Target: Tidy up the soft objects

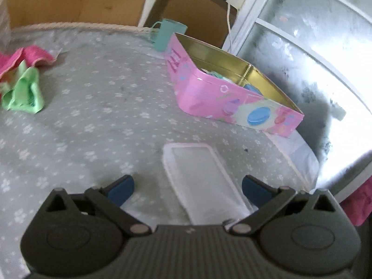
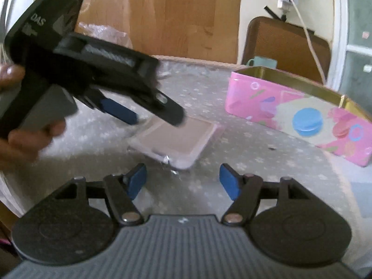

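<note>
Here, the left gripper (image 1: pixel 187 186), fingers spread apart, straddles a clear phone case (image 1: pixel 204 183) at lower centre; the right gripper (image 2: pixel 183 181) hovers open.

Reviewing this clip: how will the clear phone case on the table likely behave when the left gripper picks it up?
The clear phone case looks thin and hollow, so it is probably light and may flex if the left gripper, jaws open on either side of it, pinches it. Its smooth, glossy surface could slip. It lies flat on the grey cloth, so rolling seems unlikely.
</note>
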Motion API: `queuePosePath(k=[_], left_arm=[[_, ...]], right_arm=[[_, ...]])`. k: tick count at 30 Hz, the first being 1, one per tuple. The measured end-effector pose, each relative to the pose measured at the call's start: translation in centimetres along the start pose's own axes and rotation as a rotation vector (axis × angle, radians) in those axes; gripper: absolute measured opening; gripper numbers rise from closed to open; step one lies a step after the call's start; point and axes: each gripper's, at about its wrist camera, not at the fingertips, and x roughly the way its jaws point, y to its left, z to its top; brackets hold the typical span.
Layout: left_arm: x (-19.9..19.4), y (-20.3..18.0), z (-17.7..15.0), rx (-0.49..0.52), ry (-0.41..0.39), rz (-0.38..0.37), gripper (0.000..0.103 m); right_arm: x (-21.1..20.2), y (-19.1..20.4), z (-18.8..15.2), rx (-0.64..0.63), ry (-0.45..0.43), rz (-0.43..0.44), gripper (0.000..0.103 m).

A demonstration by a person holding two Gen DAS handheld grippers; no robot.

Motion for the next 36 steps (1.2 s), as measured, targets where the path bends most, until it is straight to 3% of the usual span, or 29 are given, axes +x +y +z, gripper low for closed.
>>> queuePosePath(k=[1,3,4,5,7,10,12,14,17,19,20,21,22,24,25,28,32,36], left_arm=[[0.4,-0.4,0.1,0.003,0.000,-0.002,0.101],[1.0,-1.0,0.2,0.010,0.006,-0.042,0.081],[1.3,-1.5,0.2,0.019,0.019,-0.062,0.076],[1.3,-2.1,0.3,0.028,0.015,-0.033,0.075],[0.9,-3.3,0.9,0.063,-0.014,-0.009,0.075],[-0.2,-4.9,3.9,0.078,-0.070,-0.064,0.075],[-0.4,-6.9,6.5,0.132,-0.127,-0.094,0.079],[0.5,-9.2,9.0,0.198,-0.164,-0.108,0.089],[4.7,-12.0,12.9,0.253,-0.176,-0.111,0.103],[9.0,-13.2,15.4,0.274,-0.174,-0.036,0.102],[10.9,-13.1,16.3,0.265,-0.153,0.024,0.095],[12.2,-12.4,16.8,0.215,-0.125,0.094,0.091],[12.7,-11.1,16.8,0.131,-0.100,0.092,0.091],[11.4,-9.2,15.5,0.044,-0.113,-0.034,0.097],[10.4,-8.6,14.2,0.033,-0.138,-0.037,0.102],[7.9,-7.7,10.1,0.061,-0.185,-0.015,0.102],[5.3,-7.4,6.3,0.131,-0.213,0.012,0.102],[3.5,-7.4,3.5,0.186,-0.215,0.069,0.102]], right_arm=[[0.4,-0.6,0.2,0.039,0.002,0.031,0.071],[0.6,-0.7,0.4,0.073,-0.019,0.065,0.047],[0.6,-0.5,0.6,0.080,-0.022,0.057,0.045],[0.4,-0.4,1.0,0.095,-0.036,0.050,0.045],[-0.5,-0.8,2.2,0.104,-0.093,0.025,0.045],[-2.3,-2.7,4.6,0.115,-0.200,-0.017,0.045],[-2.9,-4.2,6.3,0.098,-0.262,-0.066,0.045],[-2.6,-6.2,8.0,0.068,-0.294,-0.131,0.047],[0.7,-10.8,10.2,0.072,-0.258,-0.230,0.053],[4.2,-14.0,10.7,0.037,-0.165,-0.374,0.062],[5.2,-15.4,10.4,0.065,-0.106,-0.446,0.058],[4.9,-16.5,9.8,0.124,-0.091,-0.447,0.053],[3.4,-17.0,8.7,0.192,-0.135,-0.382,0.052],[0.1,-16.4,6.4,0.258,-0.220,-0.331,0.052],[-1.5,-15.5,5.0,0.276,-0.259,-0.325,0.052],[-4.5,-13.0,1.6,0.381,-0.316,-0.245,0.055],[-5.1,-10.1,-0.8,0.476,-0.218,-0.129,0.056],[-4.4,-8.9,-1.2,0.512,-0.149,-0.079,0.056]])
